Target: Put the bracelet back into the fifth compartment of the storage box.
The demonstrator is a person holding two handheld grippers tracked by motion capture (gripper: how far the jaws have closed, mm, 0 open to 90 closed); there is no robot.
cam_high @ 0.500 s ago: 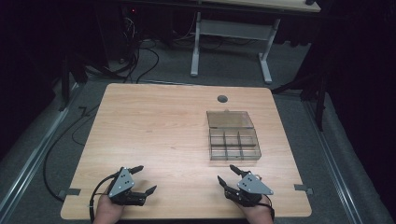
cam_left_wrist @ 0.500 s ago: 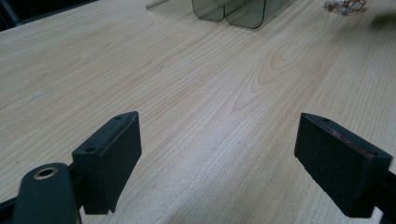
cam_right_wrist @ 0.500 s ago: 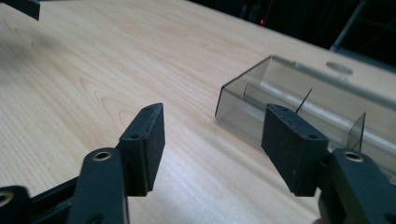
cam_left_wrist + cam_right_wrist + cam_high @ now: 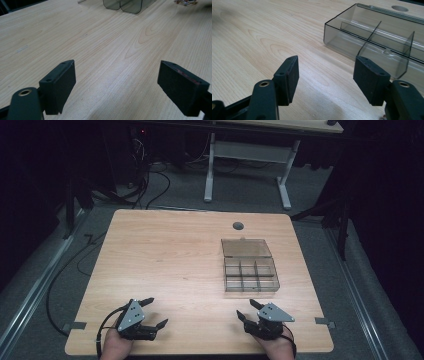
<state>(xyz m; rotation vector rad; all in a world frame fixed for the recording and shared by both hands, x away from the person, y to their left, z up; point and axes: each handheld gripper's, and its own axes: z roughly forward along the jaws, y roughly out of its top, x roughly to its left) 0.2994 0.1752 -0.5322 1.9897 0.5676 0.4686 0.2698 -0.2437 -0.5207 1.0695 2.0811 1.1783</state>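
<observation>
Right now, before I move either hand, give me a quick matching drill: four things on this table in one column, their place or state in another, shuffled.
Things:
1. left gripper
2. right gripper
3. plastic box
4. round hole

Descriptions:
A. lid open, compartments bare
B. far edge of the table, beyond the box
C. near right edge, jaws apart
D. near left edge, jaws apart

Pairs: 1-D, 2-C, 3-A, 4-B
</observation>
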